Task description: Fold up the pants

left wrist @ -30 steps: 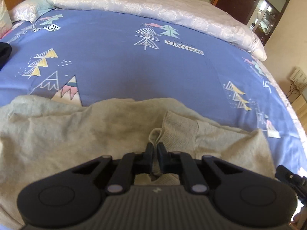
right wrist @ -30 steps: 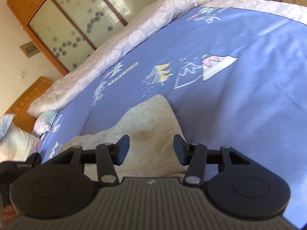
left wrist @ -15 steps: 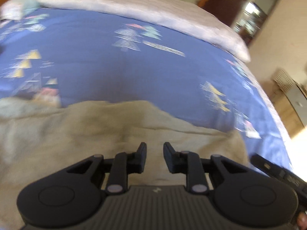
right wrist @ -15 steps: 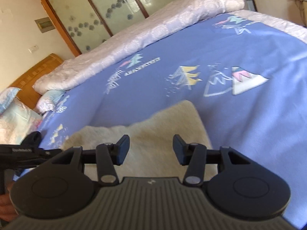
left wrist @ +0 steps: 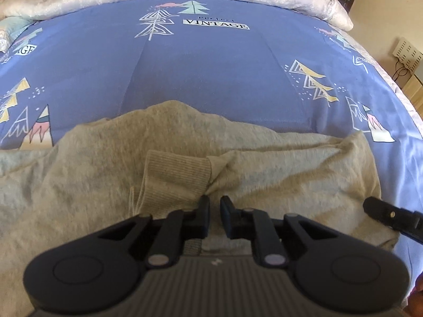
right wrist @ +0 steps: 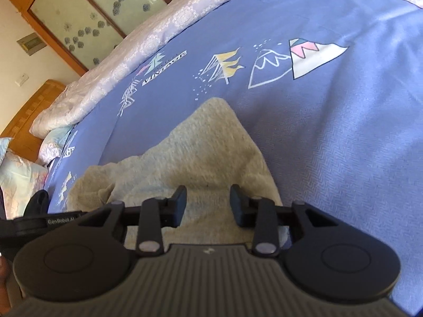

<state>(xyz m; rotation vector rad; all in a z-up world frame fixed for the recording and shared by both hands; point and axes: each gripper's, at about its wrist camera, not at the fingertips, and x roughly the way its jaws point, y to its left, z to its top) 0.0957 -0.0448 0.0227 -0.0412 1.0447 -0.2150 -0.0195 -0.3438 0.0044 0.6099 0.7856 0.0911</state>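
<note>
While both tools hang low over the cloth, the scene reads as follows:

Left gripper: jaws closing, only a thin gap left; nothing visibly caught between the pads, fabric lying just beneath the tips.

Right gripper: jaws closing from a middling gap; cloth lies under and beyond them, and no pinch shows.

Ribbed cuff: just above and left of the left tips, mid-frame, lying on top of the plain cloth.

Pants: beige, rumpled, filling the lower half of the left view; in the right view one part runs to a point at centre frame.

Bedspread: blue, printed, under the pants and filling the upper frame.

Step in hand: judged to be taking hold of the near edge on both sides, ahead of a fold.

Next move: probably needs both pinches to bite through the layers, then a level lift and carry together, so the cloth does not bunch.
</note>
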